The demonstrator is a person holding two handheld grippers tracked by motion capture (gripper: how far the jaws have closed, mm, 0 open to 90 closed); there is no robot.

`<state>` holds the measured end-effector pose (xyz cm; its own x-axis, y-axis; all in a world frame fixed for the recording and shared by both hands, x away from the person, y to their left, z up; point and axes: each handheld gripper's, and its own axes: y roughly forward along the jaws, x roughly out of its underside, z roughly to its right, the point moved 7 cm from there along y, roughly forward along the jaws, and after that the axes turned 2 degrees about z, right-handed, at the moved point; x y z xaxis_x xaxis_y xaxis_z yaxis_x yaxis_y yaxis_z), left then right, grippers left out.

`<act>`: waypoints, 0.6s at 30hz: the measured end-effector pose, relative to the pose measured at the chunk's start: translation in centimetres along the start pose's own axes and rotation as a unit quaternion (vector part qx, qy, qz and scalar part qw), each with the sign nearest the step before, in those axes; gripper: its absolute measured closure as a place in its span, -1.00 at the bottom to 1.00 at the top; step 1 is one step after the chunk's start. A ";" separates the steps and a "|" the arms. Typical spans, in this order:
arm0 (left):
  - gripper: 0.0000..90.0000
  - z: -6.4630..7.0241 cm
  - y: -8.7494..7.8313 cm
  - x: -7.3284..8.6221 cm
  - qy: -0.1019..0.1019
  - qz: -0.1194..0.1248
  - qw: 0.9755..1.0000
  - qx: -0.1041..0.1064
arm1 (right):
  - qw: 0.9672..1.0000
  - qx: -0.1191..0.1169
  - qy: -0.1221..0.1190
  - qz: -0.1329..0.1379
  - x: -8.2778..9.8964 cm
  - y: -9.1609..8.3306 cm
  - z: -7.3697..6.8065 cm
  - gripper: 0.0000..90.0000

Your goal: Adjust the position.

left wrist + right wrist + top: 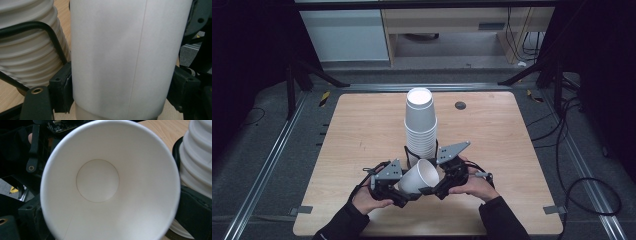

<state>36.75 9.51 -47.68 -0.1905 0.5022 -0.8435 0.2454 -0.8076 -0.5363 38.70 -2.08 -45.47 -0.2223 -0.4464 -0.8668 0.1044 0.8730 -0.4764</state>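
Here the left gripper (398, 196) pinches a single cup (421, 176) sideways, its mouth facing the right gripper (431, 191), whose jaws bracket the rim, grip unclear.

1 loose cup (421, 176), 1 cup stack (420, 125), 2 grippers, 1 table (362, 130)

The cup (120, 57) between my tongs looked like matt white paper, smooth, with a faint seam. The stack (421, 127) just beyond them had ribbed paper rims. The table (362, 125) under them was pale wood-grain, satin. My jaws were matt black plastic.
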 end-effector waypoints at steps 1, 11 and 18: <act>-0.53 0.0 0.0 0.0 0.000 0.000 1.000 0.000 | 1.000 -0.001 0.000 0.002 0.0 0.1 0.0 -0.93; -0.53 0.1 0.1 0.0 0.003 -0.002 1.000 0.002 | 1.000 -0.009 0.007 0.004 -0.1 0.4 -0.1 -0.88; -0.53 0.1 0.1 0.0 0.001 0.000 1.000 0.004 | 1.000 -0.012 0.007 0.005 -0.2 0.3 -0.1 -0.84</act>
<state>36.69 9.40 -47.73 -0.1891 0.5030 -0.8433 0.2370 -0.8100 -0.5363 38.63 -1.71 -45.47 -0.2358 -0.4352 -0.8689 0.0827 0.8819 -0.4642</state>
